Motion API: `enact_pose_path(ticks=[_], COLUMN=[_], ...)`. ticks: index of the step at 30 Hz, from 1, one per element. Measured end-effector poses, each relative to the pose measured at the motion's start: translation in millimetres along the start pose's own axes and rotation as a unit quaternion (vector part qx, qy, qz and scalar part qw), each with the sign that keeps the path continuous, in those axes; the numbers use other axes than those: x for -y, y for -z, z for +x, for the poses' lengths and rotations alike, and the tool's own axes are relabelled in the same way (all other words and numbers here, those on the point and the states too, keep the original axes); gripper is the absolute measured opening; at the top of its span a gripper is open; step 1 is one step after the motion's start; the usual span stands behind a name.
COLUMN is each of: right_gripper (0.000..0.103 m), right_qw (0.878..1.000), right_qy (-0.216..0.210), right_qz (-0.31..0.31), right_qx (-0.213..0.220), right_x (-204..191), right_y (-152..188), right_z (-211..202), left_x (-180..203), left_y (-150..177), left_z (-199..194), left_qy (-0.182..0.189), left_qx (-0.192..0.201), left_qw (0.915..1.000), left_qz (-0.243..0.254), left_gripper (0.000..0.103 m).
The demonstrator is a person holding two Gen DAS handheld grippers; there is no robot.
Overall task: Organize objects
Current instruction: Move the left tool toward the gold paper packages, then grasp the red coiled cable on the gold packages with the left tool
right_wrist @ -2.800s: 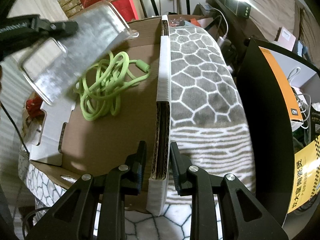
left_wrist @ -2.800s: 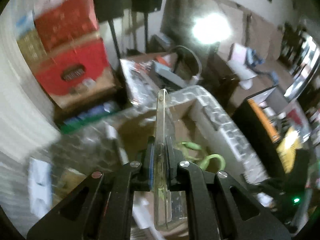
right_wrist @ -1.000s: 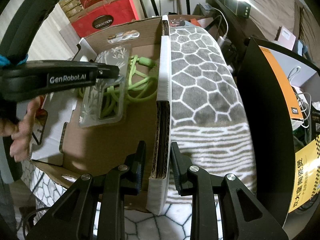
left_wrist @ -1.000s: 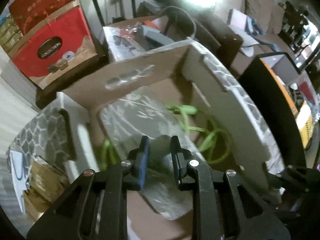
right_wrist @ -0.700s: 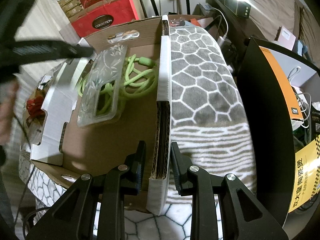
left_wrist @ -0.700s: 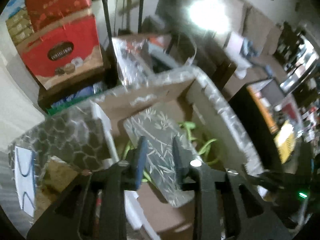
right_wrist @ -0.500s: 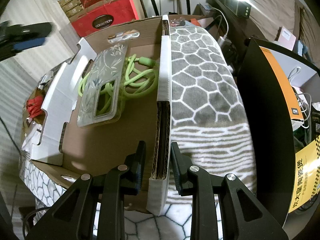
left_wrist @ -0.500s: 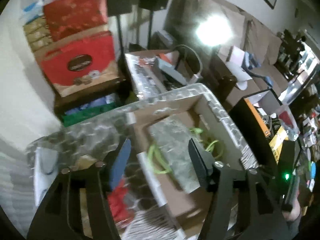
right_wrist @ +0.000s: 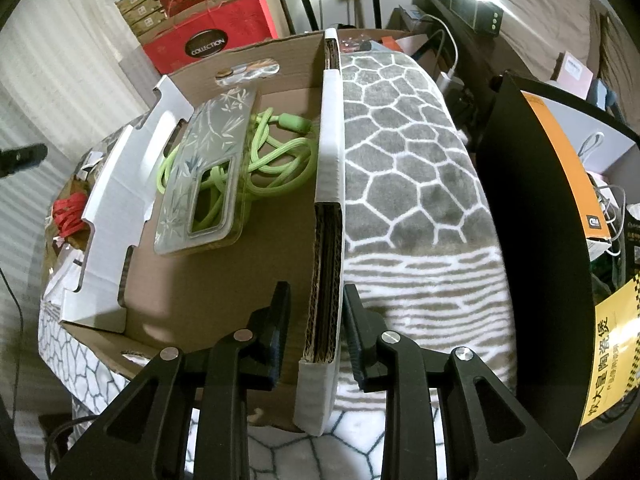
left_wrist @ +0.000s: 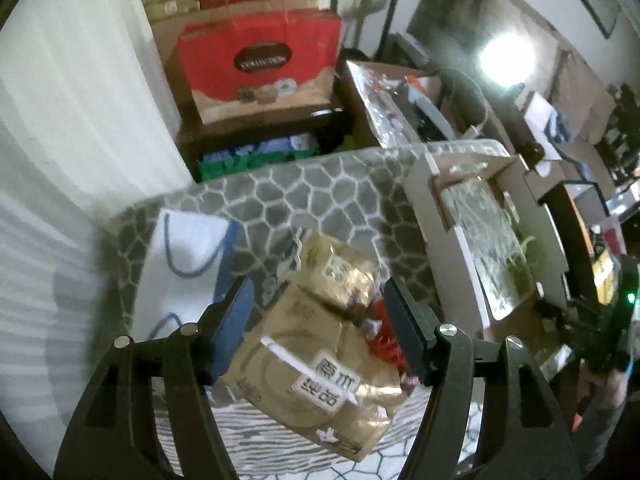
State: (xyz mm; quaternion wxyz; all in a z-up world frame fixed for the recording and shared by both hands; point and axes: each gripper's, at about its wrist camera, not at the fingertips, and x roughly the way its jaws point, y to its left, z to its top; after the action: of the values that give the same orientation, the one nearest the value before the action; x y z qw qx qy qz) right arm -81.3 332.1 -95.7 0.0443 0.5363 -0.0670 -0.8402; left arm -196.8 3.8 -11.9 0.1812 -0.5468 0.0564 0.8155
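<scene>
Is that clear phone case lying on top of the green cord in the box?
Yes, the phone case rests over the green cord, whose loops show through its camera cutout inside the cardboard box.

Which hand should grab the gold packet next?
Left. Its tool is open and hangs right over the gold packet on the blanket. The right tool straddles the box wall, probably steadying the box.

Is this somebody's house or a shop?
Most likely a home, perhaps a bedroom or living room: a patterned fleece blanket covers the surface, red gift boxes are stacked by a white curtain, and a lamp glows behind.
</scene>
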Motion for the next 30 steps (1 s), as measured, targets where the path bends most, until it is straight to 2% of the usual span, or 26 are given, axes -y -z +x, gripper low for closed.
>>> enact_pose_path(ticks=[9, 11, 16, 17, 18, 19, 21, 24, 30], right_gripper=[0.027, 0.027, 0.027, 0.027, 0.027, 0.027, 0.027, 0.027, 0.028], right_qw=[1.000, 1.000, 1.000, 1.000, 1.000, 1.000, 1.000, 1.000, 1.000], right_qy=[0.002, 0.002, 0.001, 0.001, 0.001, 0.001, 0.001, 0.001, 0.001], right_qz=[-0.001, -0.001, 0.000, 0.000, 0.000, 0.000, 0.000, 0.000, 0.000], right_qx=[-0.001, -0.001, -0.001, -0.001, -0.001, -0.001, -0.001, -0.001, -0.001], right_x=[-1, -1, -1, -1, -1, -1, -1, -1, -1], right_y=[0, 0, 0, 0, 0, 0, 0, 0, 0], right_z=[2, 2, 2, 2, 2, 2, 2, 2, 2], left_x=[48, 58, 76, 77, 77, 75, 73, 71, 70], left_y=[26, 30, 39, 40, 41, 40, 40, 36, 27], left_z=[11, 16, 34, 37, 39, 41, 40, 35, 25], left_qy=[0.024, 0.018, -0.027, -0.031, -0.026, -0.020, -0.019, -0.013, -0.004], left_qx=[-0.012, -0.017, -0.031, -0.034, -0.036, -0.039, -0.034, -0.028, -0.012], left_qw=[0.9963, 0.9947, 0.9893, 0.9887, 0.9890, 0.9894, 0.9902, 0.9915, 0.9939], left_qz=[0.082, 0.100, 0.140, 0.142, 0.141, 0.139, 0.134, 0.127, 0.110], left_gripper=[0.064, 0.064, 0.064, 0.061, 0.048, 0.043, 0.037, 0.032, 0.029])
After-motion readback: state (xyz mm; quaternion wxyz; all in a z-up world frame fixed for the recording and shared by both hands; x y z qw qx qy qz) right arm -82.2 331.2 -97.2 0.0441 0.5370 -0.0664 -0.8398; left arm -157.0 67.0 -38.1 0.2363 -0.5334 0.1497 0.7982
